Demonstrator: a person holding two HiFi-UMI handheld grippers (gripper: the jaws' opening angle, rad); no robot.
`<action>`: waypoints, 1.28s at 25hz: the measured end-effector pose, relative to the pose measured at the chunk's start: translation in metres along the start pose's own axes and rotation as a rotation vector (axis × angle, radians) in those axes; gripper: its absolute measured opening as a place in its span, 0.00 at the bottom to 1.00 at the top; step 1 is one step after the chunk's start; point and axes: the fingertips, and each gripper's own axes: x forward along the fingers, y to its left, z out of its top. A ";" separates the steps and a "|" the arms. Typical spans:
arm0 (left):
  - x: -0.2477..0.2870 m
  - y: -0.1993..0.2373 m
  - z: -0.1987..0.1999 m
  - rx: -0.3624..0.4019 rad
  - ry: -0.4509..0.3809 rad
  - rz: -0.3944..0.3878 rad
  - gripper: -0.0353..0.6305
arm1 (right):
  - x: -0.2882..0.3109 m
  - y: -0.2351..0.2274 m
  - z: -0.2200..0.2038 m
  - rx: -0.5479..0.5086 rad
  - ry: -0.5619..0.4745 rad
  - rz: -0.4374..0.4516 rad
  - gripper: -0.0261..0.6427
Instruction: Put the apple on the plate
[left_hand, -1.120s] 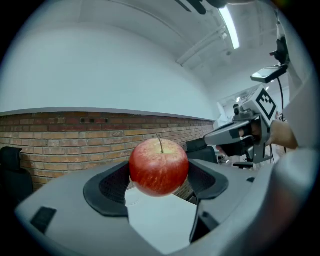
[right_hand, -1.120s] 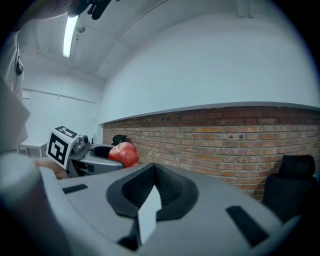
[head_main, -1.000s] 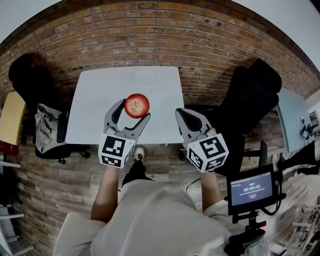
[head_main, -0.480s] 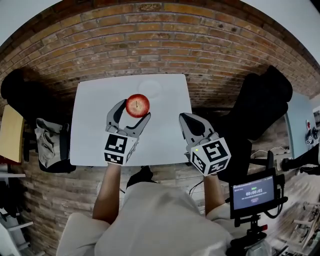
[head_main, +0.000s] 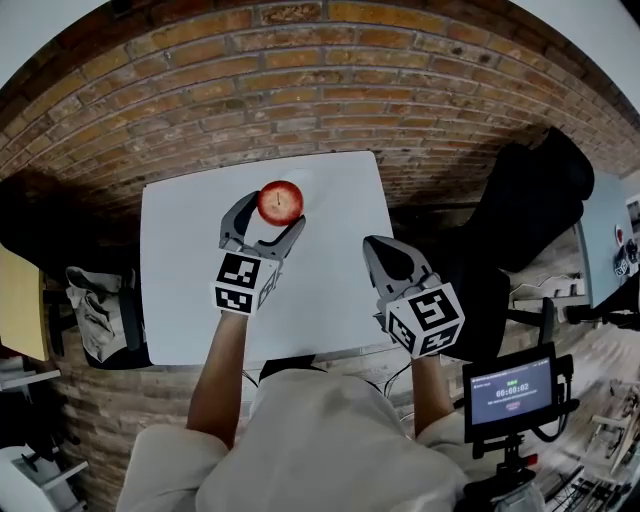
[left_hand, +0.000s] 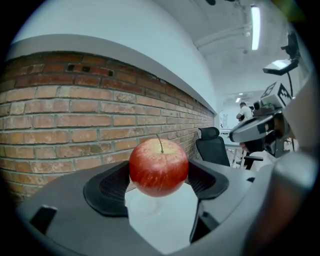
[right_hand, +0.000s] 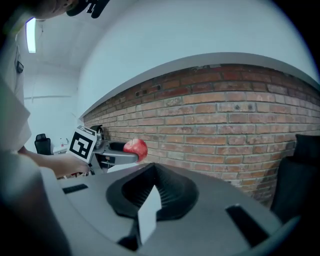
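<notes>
A red apple (head_main: 280, 202) with its stem up is held between the two fingers of my left gripper (head_main: 272, 215), above the far part of the white table (head_main: 330, 290). A pale white plate (head_main: 312, 181) lies on the table just beyond and under the apple. In the left gripper view the apple (left_hand: 159, 167) fills the gap of the left gripper (left_hand: 159, 176), with the plate (left_hand: 142, 209) below it. My right gripper (head_main: 380, 248) hovers over the table's right edge, shut and holding nothing. The right gripper view shows the right gripper (right_hand: 154, 175) and the apple (right_hand: 135, 148) far to the left.
A brick wall (head_main: 300, 90) runs behind the table. A black office chair (head_main: 530, 200) stands to the right, and a chair with a grey bag (head_main: 95, 310) to the left. A small screen on a stand (head_main: 510, 390) sits at the lower right.
My left gripper has carried the apple forward over the table, closer to the plate at the far edge. The right gripper has stayed shut by the table's right side.
</notes>
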 end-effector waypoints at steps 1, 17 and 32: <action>0.010 0.004 -0.005 -0.002 0.009 -0.010 0.61 | 0.006 -0.004 -0.003 0.006 0.008 -0.007 0.04; 0.133 0.043 -0.124 -0.104 0.169 -0.120 0.61 | 0.069 -0.023 -0.059 0.102 0.158 -0.068 0.04; 0.191 0.050 -0.196 -0.175 0.293 -0.065 0.61 | 0.101 -0.045 -0.085 0.150 0.194 -0.005 0.04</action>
